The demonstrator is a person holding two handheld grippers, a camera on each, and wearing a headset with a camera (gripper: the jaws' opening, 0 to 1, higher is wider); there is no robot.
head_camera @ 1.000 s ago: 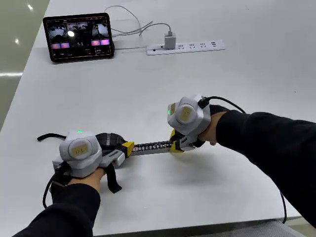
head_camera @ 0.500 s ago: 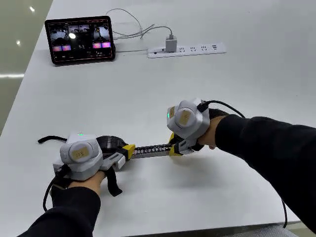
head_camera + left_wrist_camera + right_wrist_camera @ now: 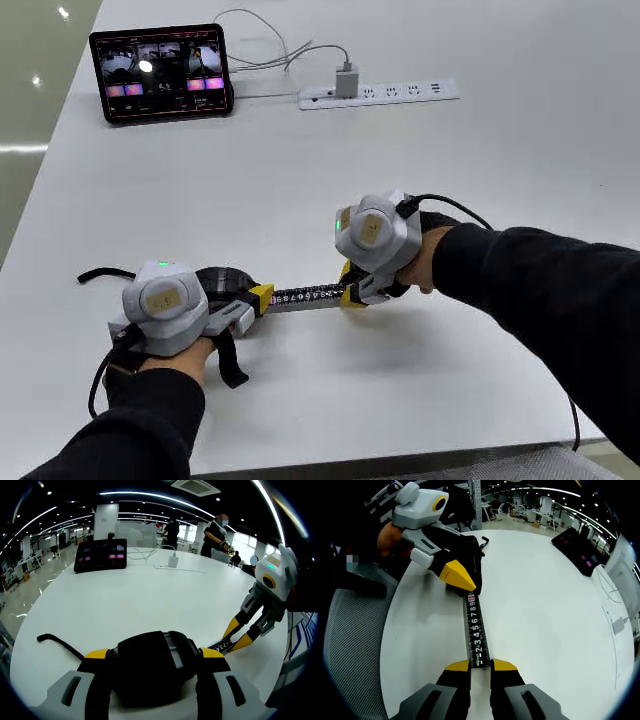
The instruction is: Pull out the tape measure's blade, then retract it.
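A black tape measure case [image 3: 222,284] lies at the near left of the white table. My left gripper [image 3: 243,308] is shut on it; in the left gripper view the case [image 3: 152,666] fills the gap between the yellow fingertips [image 3: 97,654]. A short length of blade [image 3: 305,296] runs right from the case to my right gripper [image 3: 349,294]. In the right gripper view the numbered blade [image 3: 475,632] ends between that gripper's [image 3: 480,666] yellow tips, which are shut on the blade's end. The case [image 3: 468,555] and left gripper [image 3: 451,577] sit at its far end.
A tablet [image 3: 160,74] stands at the back left, with a power strip [image 3: 390,93], a charger [image 3: 345,81] and cables beside it. The case's black strap [image 3: 100,273] trails left. The table's front edge [image 3: 400,462] runs just below my arms.
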